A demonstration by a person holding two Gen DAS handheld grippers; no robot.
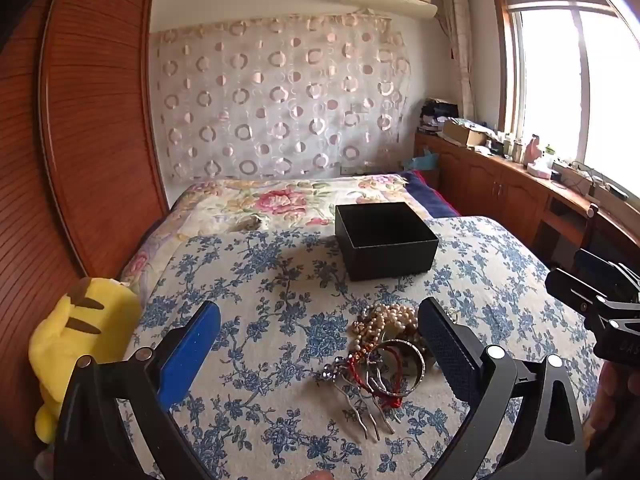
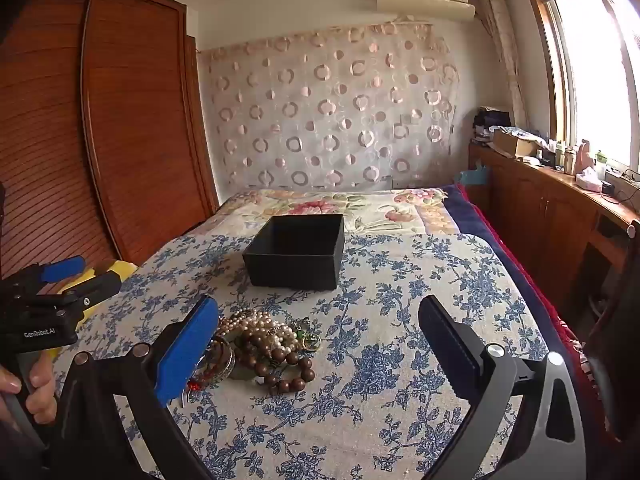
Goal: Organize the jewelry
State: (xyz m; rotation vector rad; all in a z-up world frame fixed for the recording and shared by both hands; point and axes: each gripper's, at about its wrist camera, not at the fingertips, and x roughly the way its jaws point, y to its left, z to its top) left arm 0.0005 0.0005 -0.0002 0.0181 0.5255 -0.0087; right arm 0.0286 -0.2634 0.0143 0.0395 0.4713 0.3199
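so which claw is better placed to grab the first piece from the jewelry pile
Left, probably. In its own view the left claw is open with the hair comb and bangle between its fingers; the right claw has the jewelry pile off by its left finger.

box (image 1: pixel 386 240) beyond pile (image 1: pixel 384 344) | bare cloth (image 1: pixel 260 320) between, seemingly

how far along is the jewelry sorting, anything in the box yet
Nothing looks done: the black box shows no jewelry inside, though its floor is partly hidden. Nothing is in hand; the left gripper and right gripper are both open. Left: the whole jewelry pile, beads, pearls, bangle and hair comb.
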